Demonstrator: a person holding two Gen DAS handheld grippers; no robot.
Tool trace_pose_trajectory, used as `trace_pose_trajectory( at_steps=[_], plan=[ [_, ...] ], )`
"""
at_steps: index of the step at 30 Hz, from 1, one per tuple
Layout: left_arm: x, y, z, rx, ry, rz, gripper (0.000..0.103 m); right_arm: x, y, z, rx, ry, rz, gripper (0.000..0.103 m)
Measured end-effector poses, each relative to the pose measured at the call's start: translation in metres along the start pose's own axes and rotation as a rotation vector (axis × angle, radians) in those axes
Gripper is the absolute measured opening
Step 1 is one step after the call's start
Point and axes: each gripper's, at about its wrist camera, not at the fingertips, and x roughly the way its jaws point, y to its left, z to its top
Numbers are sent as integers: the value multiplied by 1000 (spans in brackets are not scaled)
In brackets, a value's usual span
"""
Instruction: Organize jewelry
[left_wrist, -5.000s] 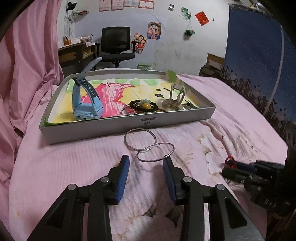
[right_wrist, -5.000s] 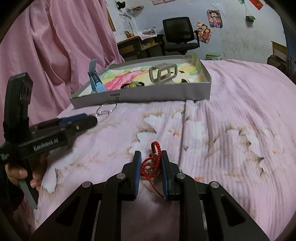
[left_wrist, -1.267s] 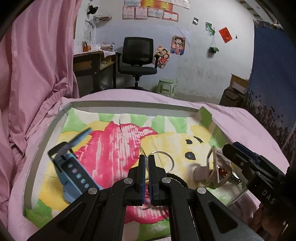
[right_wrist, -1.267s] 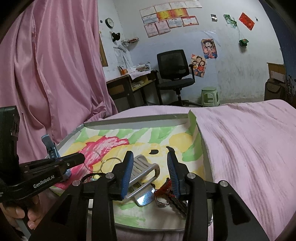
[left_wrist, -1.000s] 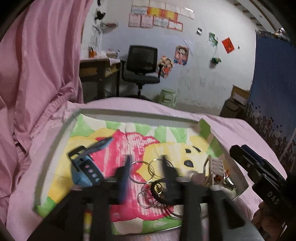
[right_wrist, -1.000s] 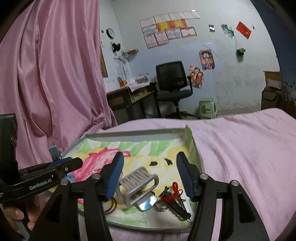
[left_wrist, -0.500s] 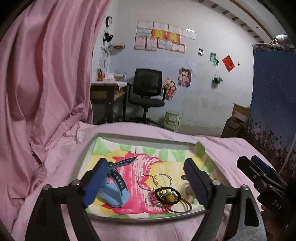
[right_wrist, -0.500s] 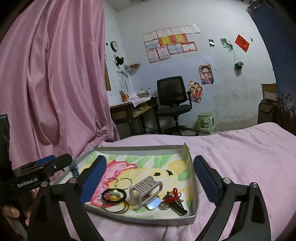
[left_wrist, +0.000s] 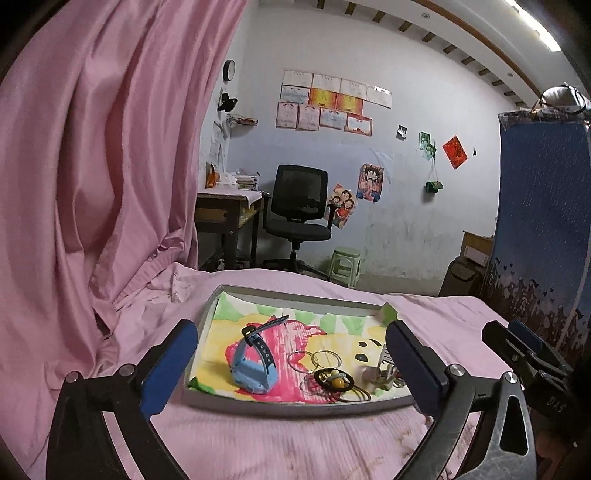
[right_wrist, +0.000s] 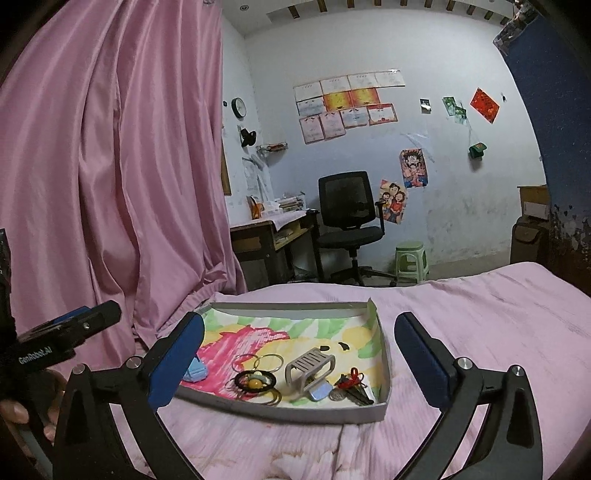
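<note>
Jewelry is all sitting in the tray on the bed, bangles beside the red bracelet, so I'm holding my left tool and right tool wide and empty, judging sorting finished.

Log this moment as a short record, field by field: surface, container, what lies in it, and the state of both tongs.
surface: pink bedspread
container: shallow grey tray with a colourful drawing as liner
in tray, left part: blue watch, strap arched upward
in tray, middle: thin metal rings; black hair tie with a yellow bead
in tray, right part: grey hair clip; keys with a red cord
left tongs: open, empty, held back from the tray
right tongs: open, empty, held back from the tray
outside tray: no jewelry visible on the bedspread
</note>
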Motion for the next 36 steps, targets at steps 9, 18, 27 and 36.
trace_pose_trajectory(
  at_steps=[9,18,27,36],
  plan=[
    [-41,6,-11,20,-20,13,102,-37,6,0,9,-34,1,102],
    [-69,14,-29,29,-12,18,103,-64,18,-12,-2,-18,11,102],
    [-85,27,-44,40,-1,17,103,-79,29,-30,-25,19,20,102],
    [-95,38,-64,37,14,24,103,-87,41,-51,-61,73,18,102]
  ],
)
